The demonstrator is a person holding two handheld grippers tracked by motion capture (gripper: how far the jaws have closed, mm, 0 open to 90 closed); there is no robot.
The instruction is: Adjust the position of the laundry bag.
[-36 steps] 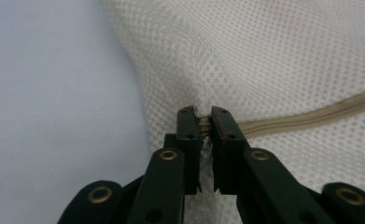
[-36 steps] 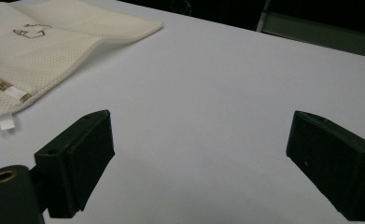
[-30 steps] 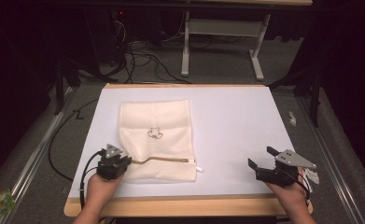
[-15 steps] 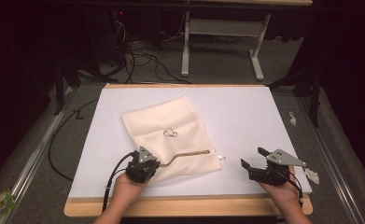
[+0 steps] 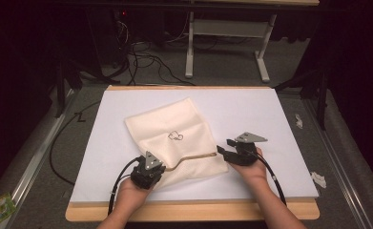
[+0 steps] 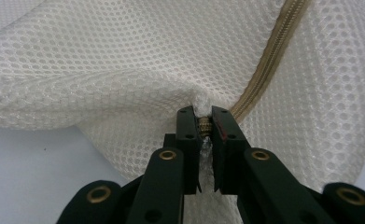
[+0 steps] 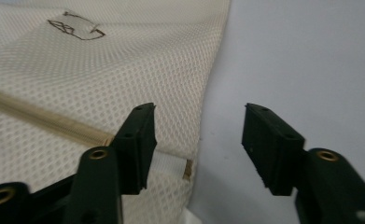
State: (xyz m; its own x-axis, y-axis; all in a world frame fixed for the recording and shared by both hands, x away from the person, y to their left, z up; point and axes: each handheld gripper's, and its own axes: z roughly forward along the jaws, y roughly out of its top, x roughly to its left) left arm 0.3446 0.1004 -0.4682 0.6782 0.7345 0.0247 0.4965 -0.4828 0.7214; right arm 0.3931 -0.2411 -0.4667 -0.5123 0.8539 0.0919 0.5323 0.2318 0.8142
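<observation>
A mesh zip bag (image 5: 177, 143) lies near the middle of the bench (image 5: 270, 114). The left claw (image 5: 164, 168) sits at the bag's 7 o'clock corner, clamped on its zipper end; the right claw (image 5: 223, 150) stands parted at its 4 o'clock edge.

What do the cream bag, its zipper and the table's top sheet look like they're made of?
The bag: soft cream mesh fabric, likely synthetic; a regular grid of tiny holes shows, and it bunches where the left gripper pinches it. The zipper: tan woven tape with fine teeth, material unclear. The top sheet: smooth matte white, paper or plastic.
</observation>
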